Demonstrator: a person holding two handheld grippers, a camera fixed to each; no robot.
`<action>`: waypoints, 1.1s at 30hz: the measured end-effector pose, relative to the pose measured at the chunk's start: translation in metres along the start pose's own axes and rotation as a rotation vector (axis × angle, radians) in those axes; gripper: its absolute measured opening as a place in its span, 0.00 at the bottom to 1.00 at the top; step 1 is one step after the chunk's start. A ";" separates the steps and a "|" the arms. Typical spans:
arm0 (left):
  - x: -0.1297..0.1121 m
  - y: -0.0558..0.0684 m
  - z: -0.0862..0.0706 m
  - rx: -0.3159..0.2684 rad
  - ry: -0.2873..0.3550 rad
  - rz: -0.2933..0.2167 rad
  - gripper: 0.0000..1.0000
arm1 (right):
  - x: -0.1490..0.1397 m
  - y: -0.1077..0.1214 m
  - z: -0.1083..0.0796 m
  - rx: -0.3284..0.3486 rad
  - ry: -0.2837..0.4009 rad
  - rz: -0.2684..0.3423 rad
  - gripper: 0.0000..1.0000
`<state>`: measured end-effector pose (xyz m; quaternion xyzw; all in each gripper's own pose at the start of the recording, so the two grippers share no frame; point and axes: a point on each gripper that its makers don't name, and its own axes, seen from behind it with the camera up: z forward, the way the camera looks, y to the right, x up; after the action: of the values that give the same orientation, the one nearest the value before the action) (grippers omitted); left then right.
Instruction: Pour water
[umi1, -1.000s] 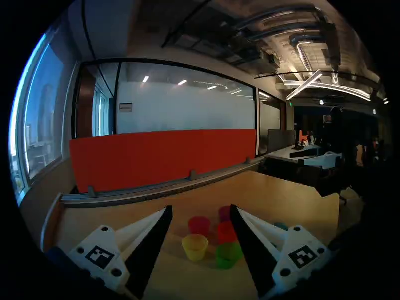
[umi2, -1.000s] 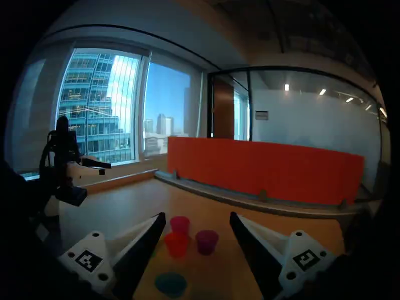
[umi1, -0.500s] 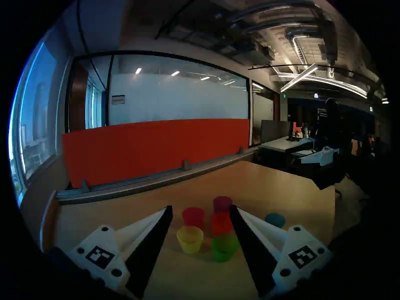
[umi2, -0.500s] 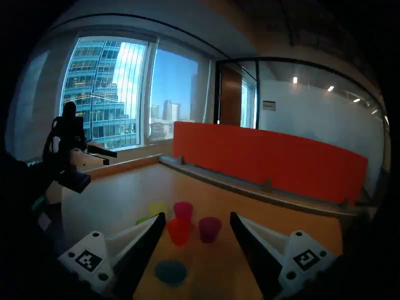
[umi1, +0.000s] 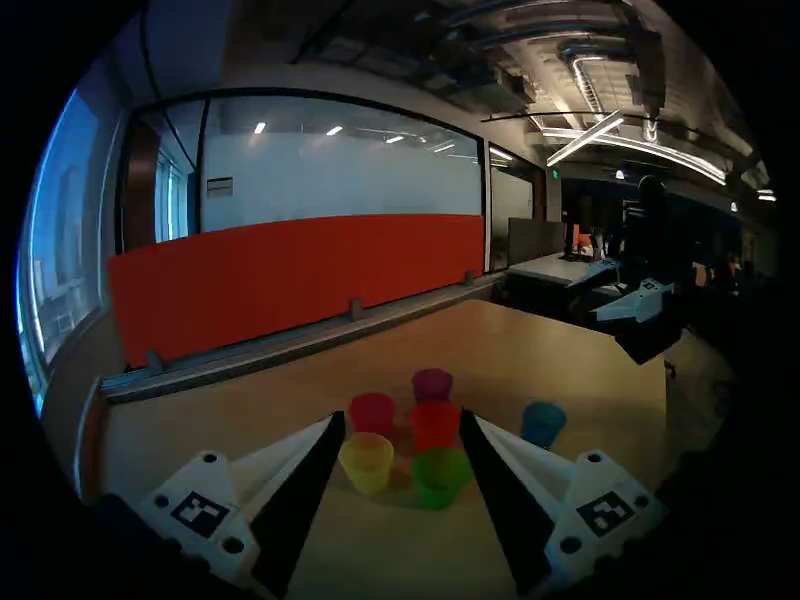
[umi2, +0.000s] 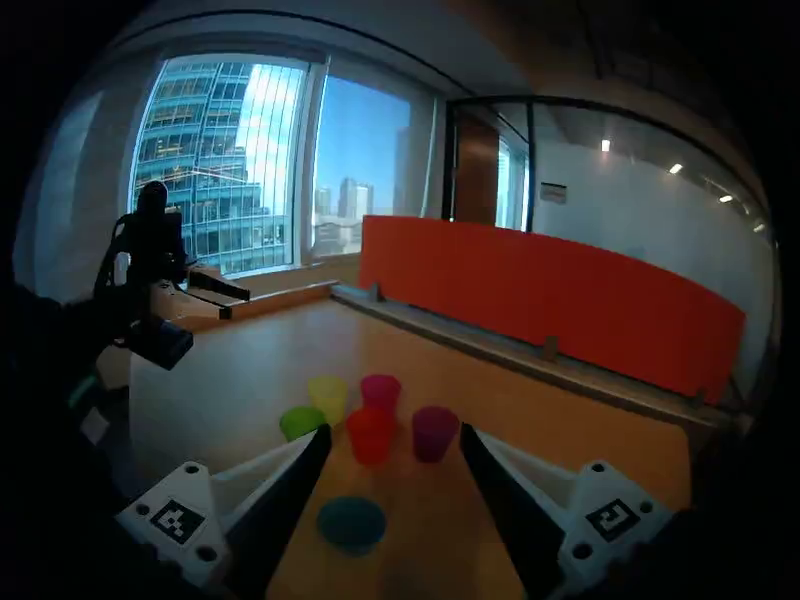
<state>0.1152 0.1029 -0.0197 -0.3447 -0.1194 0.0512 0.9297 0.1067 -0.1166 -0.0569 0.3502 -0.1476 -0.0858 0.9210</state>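
Several small plastic cups stand grouped on a wooden table (umi1: 560, 365). In the left gripper view the yellow cup (umi1: 366, 463) and green cup (umi1: 441, 477) are nearest, with a pink cup (umi1: 373, 412), red cup (umi1: 436, 424) and purple cup (umi1: 432, 384) behind, and a blue cup (umi1: 543, 423) off to the right. My left gripper (umi1: 400, 450) hangs open just before them, holding nothing. In the right gripper view the blue cup (umi2: 351, 523) lies closest, between the open fingers of my right gripper (umi2: 393, 455), with the red cup (umi2: 370, 435) and purple cup (umi2: 434, 433) beyond.
An orange partition (umi1: 300, 275) on a grey rail runs along the table's far edge. Large windows (umi2: 230, 170) face city towers. The right gripper (umi1: 630, 305) shows at the right of the left gripper view; the left gripper (umi2: 165, 300) shows at the left of the right gripper view.
Both views have tilted downward, so the cups sit higher and more of the table shows. The blue cup, and the yellow and green cups, came into fuller view.
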 end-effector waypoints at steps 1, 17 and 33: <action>-0.004 0.001 0.002 -0.002 -0.007 0.002 0.84 | -0.003 -0.001 0.000 0.002 -0.007 -0.001 1.00; -0.048 0.012 0.020 -0.043 -0.080 -0.015 0.84 | -0.041 -0.007 0.006 0.027 -0.079 0.010 1.00; -0.084 0.024 0.028 -0.071 -0.133 0.002 0.84 | -0.083 -0.018 0.015 0.051 -0.160 -0.019 1.00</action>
<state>0.0262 0.1236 -0.0302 -0.3735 -0.1824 0.0707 0.9067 0.0228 -0.1173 -0.0754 0.3669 -0.2196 -0.1183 0.8962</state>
